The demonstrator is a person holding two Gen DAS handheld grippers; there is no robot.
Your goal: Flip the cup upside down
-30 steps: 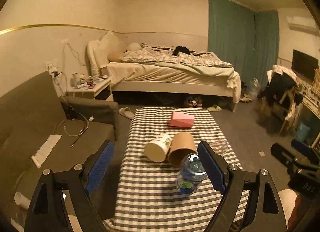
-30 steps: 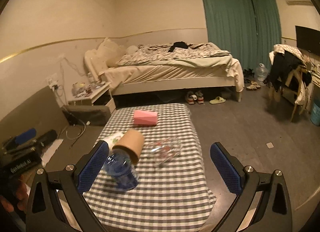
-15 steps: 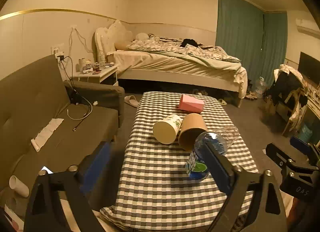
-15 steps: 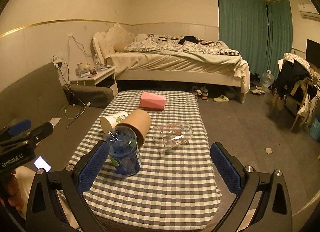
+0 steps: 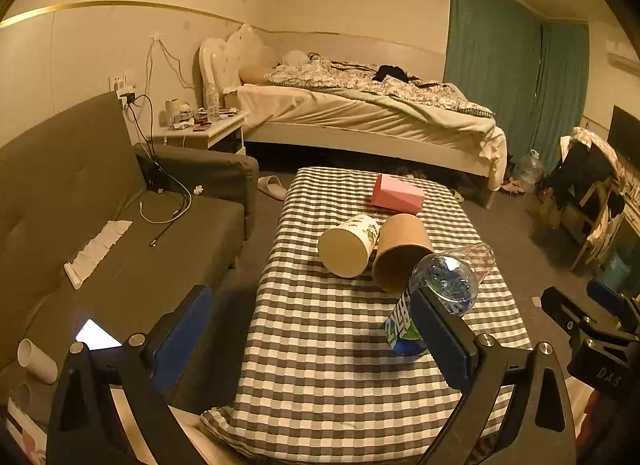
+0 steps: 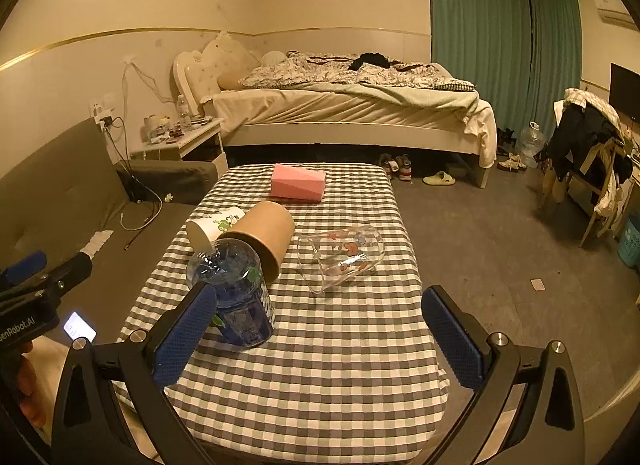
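Both my claws hover off the near end of the checked table [image 6: 320, 365], each spread wide with nothing between the pads.

My left claw [image 5: 312, 341] sits toward the sofa [image 5: 100, 225] side of the table; my right claw [image 6: 316, 335] sits toward the open floor side. From the left view I can see the right claw's dark body at the far right edge.

The brown cup [image 6: 266, 237] lies on its side near the middle of the table, mouth turned toward me. Touching its sofa side is a white printed cup [image 5: 350, 243], also tipped over, mouth toward me. On the brown cup's other side, a little apart, a clear glass [image 6: 342, 255] with cartoon prints lies on its side.

Standing in the way: a blue water bottle [image 6: 238, 297] rises upright just in front of the brown cup (between it and my claws), covering part of its rim in both views. In the right view my left-hand pad overlaps the bottle's lower half; whether it touches I cannot tell.

Beyond the cups, at the table's far end, lies a pink box [image 6: 298, 184]. Past the table stands an unmade bed [image 6: 348, 105]. A lit phone [image 5: 97, 335] lies at the sofa's near edge.
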